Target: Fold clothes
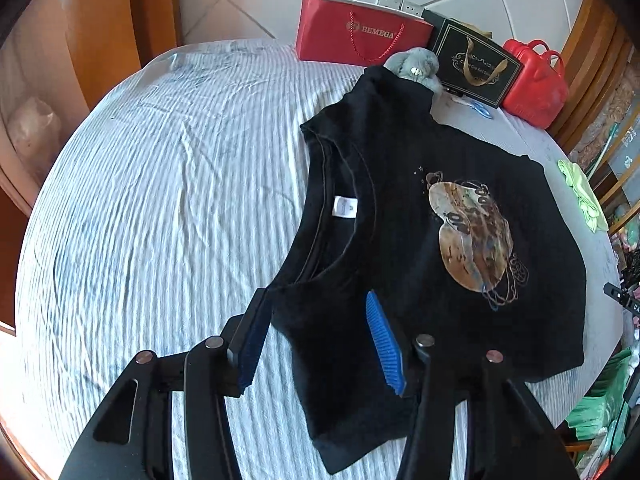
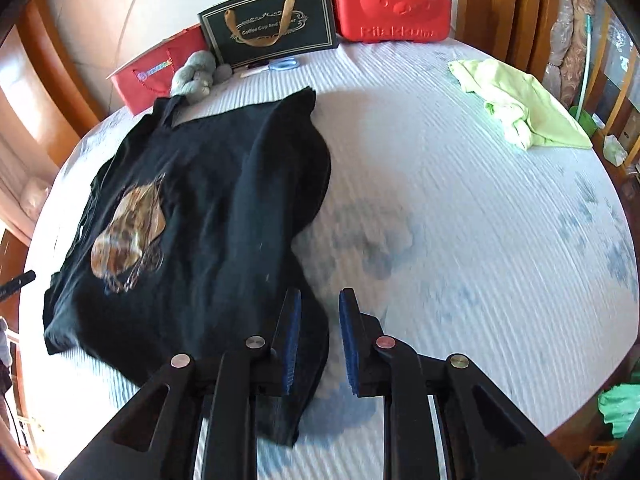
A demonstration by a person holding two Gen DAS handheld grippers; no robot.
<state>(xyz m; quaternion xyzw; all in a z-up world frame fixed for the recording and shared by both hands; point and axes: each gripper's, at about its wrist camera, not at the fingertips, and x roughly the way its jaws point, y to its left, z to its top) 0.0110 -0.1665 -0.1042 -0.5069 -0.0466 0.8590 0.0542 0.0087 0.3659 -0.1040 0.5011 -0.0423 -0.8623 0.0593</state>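
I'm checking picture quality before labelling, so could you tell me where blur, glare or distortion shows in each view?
Left wrist view: sharp overall, fisheye bulges the white ribbed tablecloth, black corners vignette. Right wrist view: motion smear across the cloth's right side and the black printed T-shirt, a grey shadow beside the shirt, bright washed-out glare at left.

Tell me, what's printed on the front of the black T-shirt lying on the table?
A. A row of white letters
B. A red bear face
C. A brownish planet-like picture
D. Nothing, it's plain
C: the black T-shirt carries a brownish, planet-like print with thin ring lines on its chest, seen in both wrist views.
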